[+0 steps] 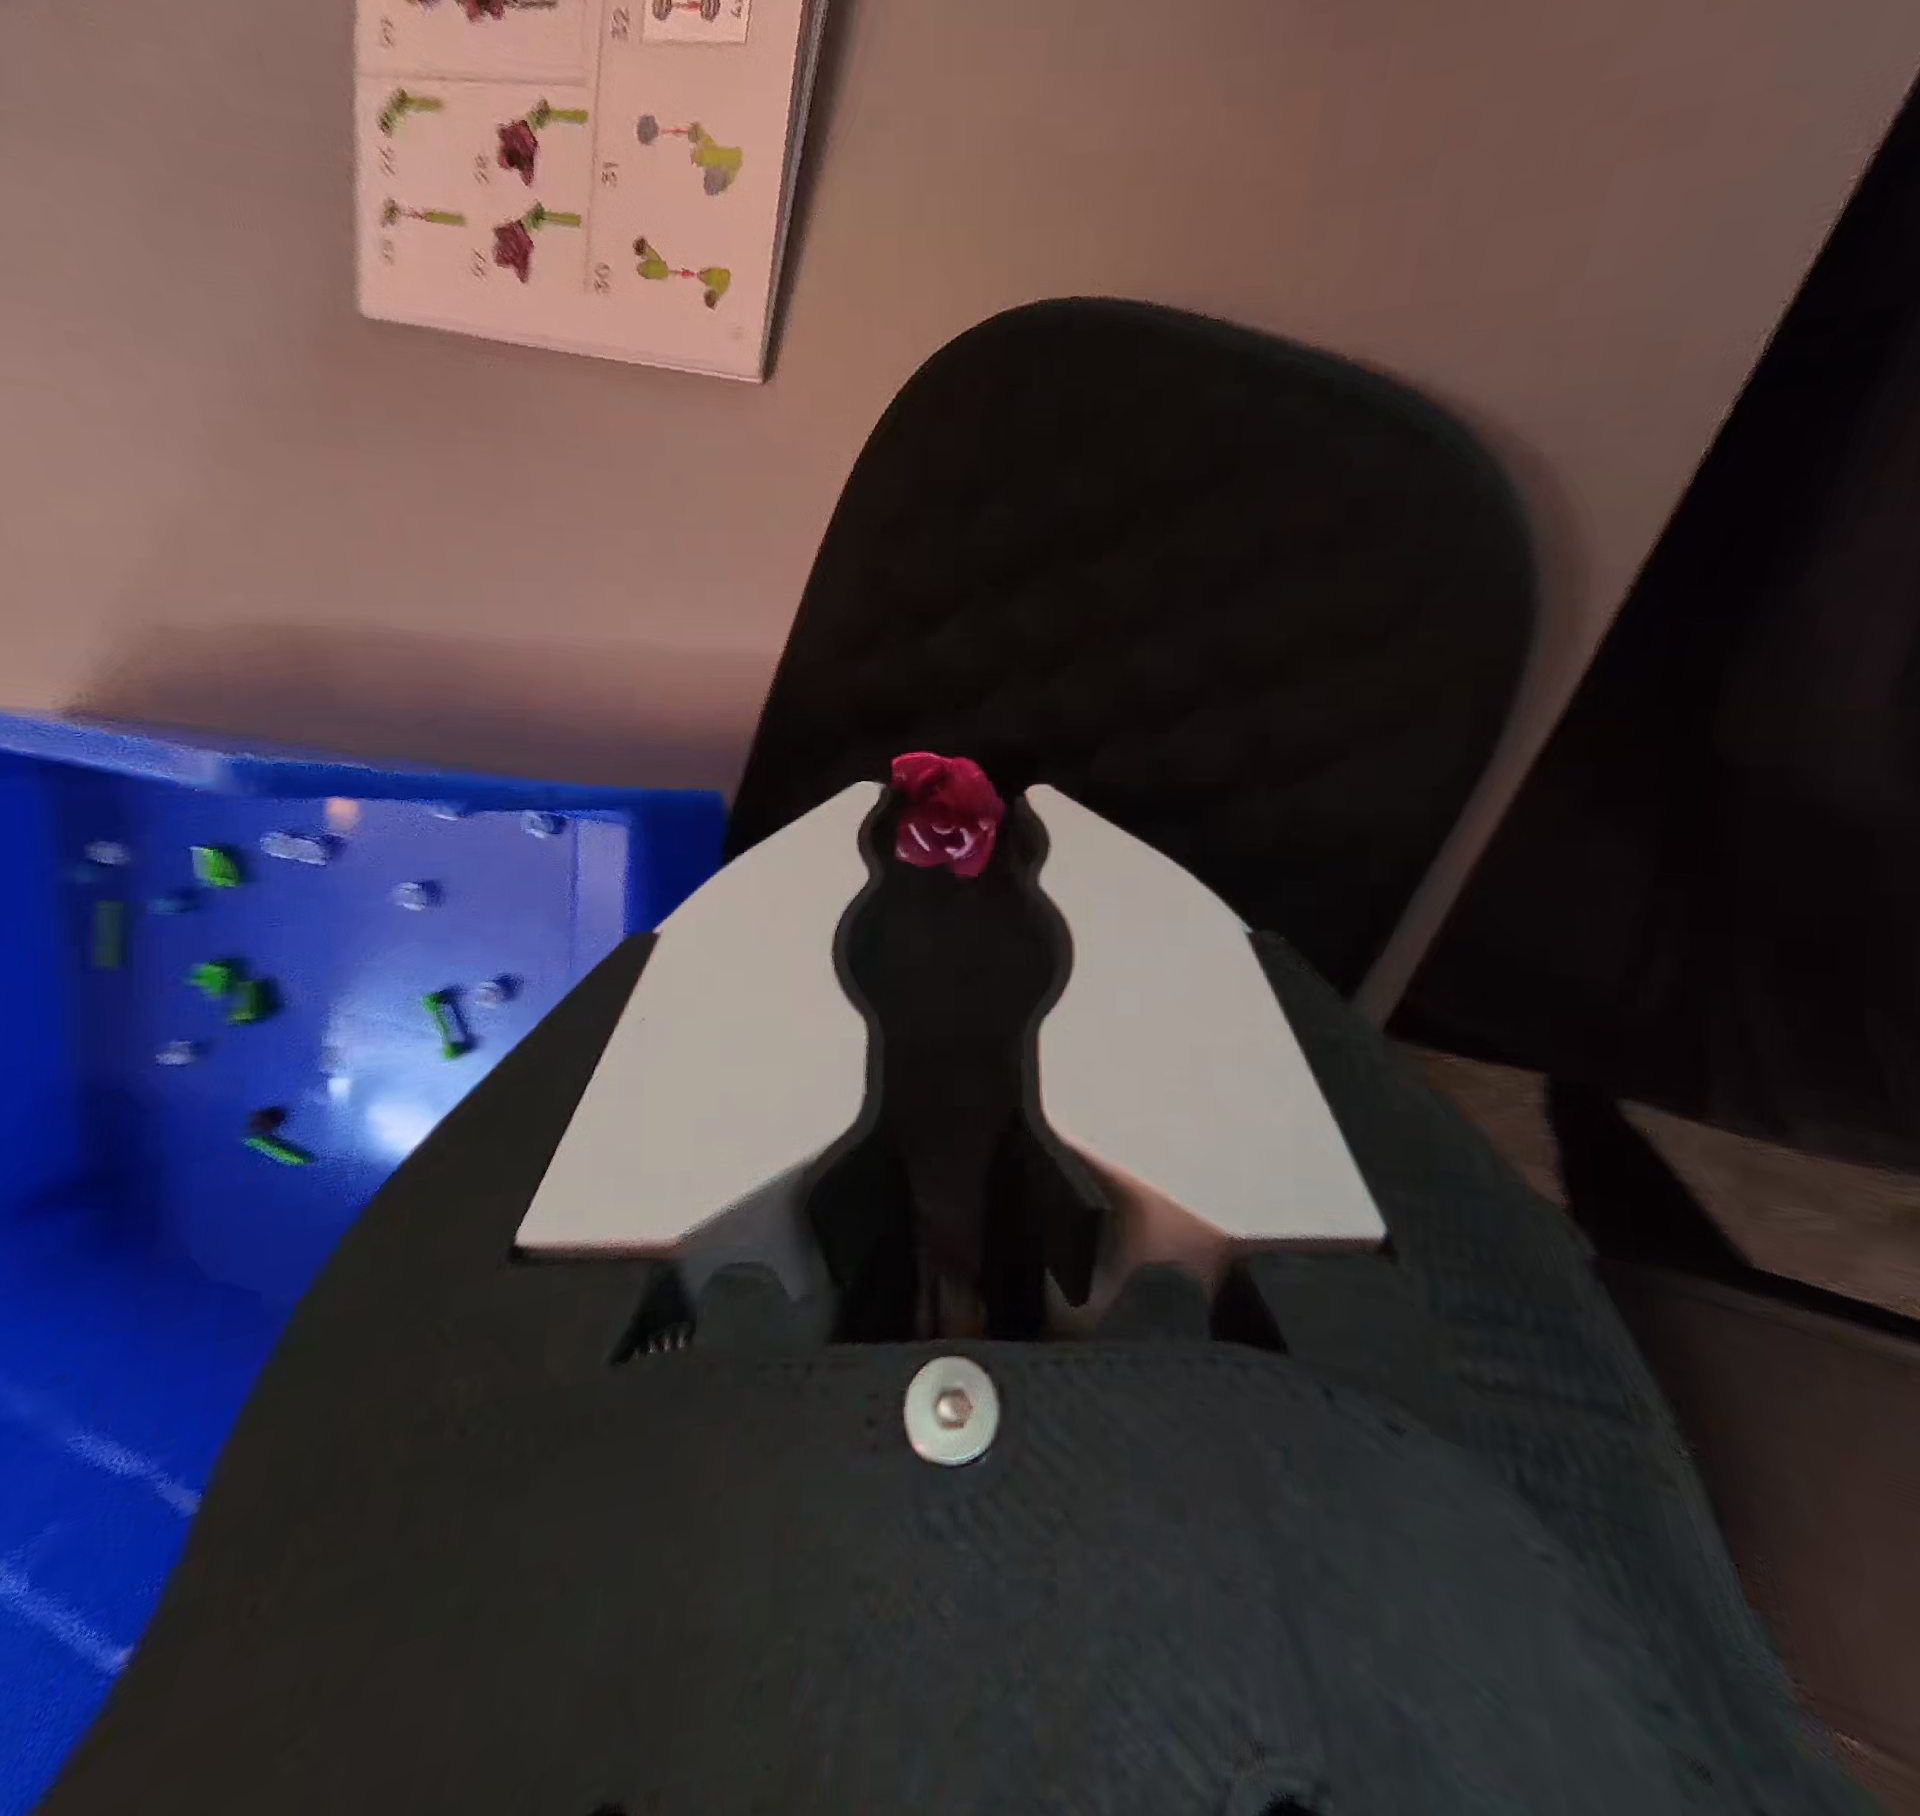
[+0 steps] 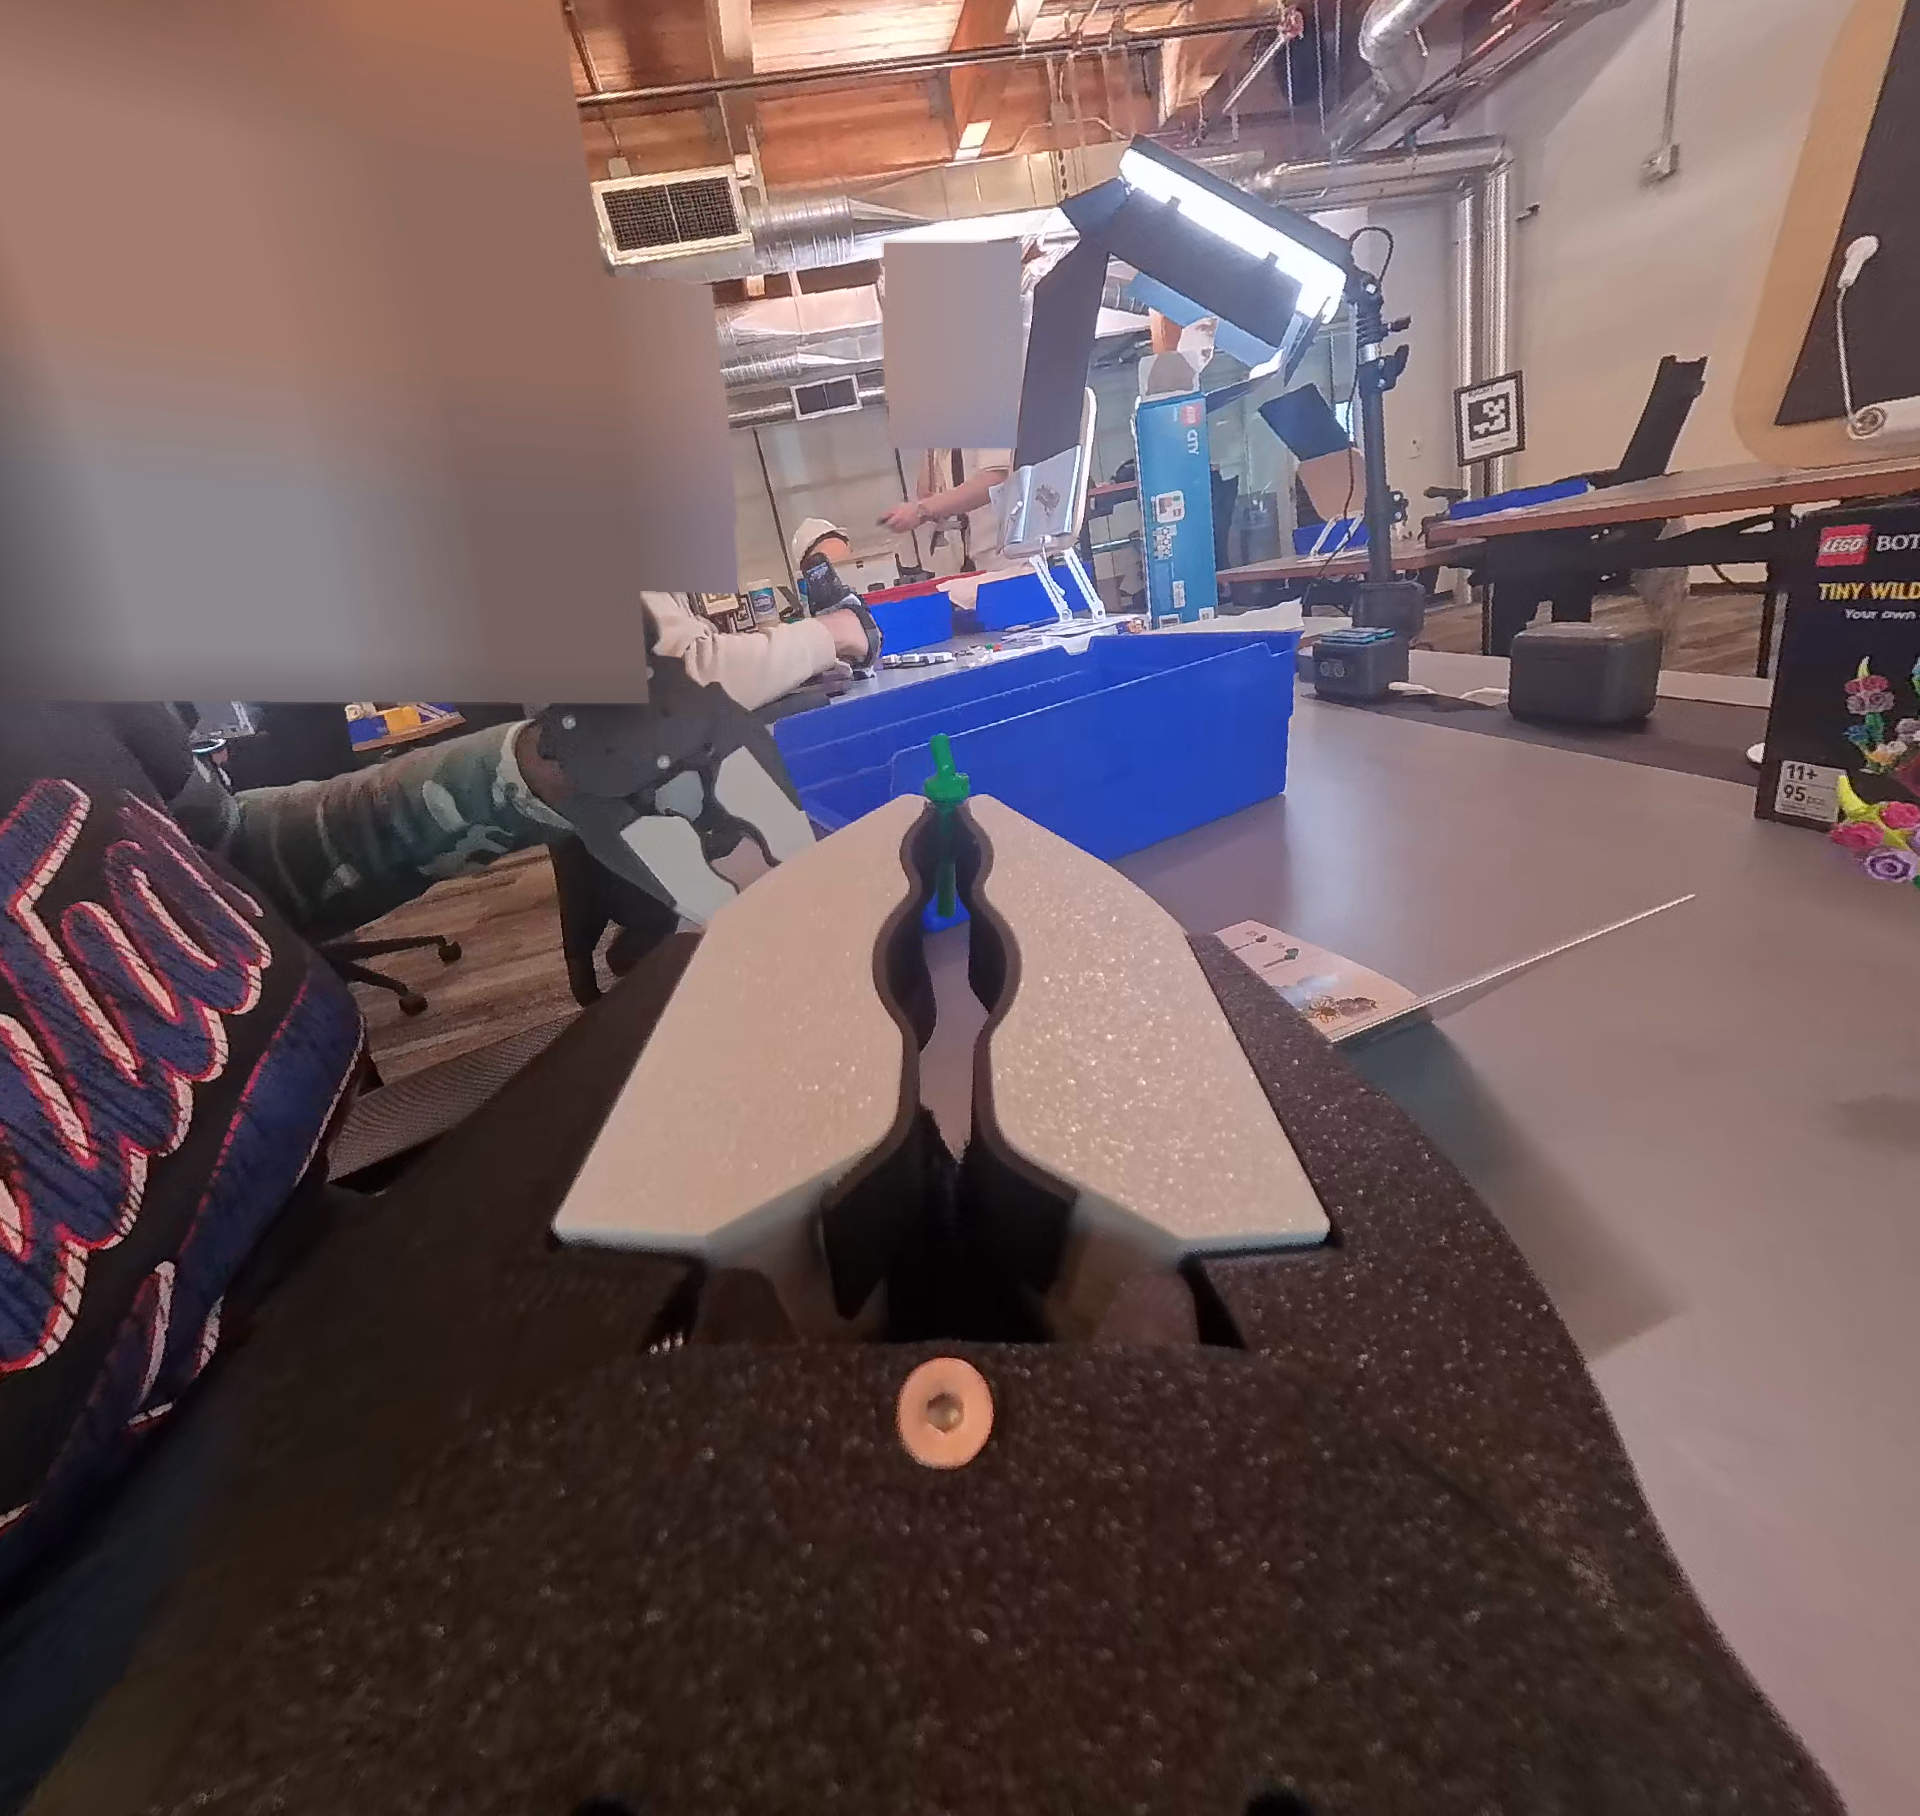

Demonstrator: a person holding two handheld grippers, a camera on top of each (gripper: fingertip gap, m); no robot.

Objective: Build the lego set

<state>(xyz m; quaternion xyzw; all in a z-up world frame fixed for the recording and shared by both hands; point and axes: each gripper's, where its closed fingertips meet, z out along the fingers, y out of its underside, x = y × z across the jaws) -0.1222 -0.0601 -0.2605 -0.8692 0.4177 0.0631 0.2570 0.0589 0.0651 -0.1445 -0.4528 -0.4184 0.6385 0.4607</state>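
My left gripper is shut on a dark red flower piece, held at the fingertips above a black chair. My right gripper is shut on a green stem piece, which stands upright between the fingertips with its top sticking out. The left gripper also shows in the right wrist view, off to the left of my right fingers. A blue bin at the left holds several loose green and grey pieces. The open instruction booklet lies on the grey table beyond it.
A black chair back fills the middle of the left wrist view. In the right wrist view a blue bin stands ahead on the grey table, the set's box and a small built flower bunch at the right. People sit at the far table.
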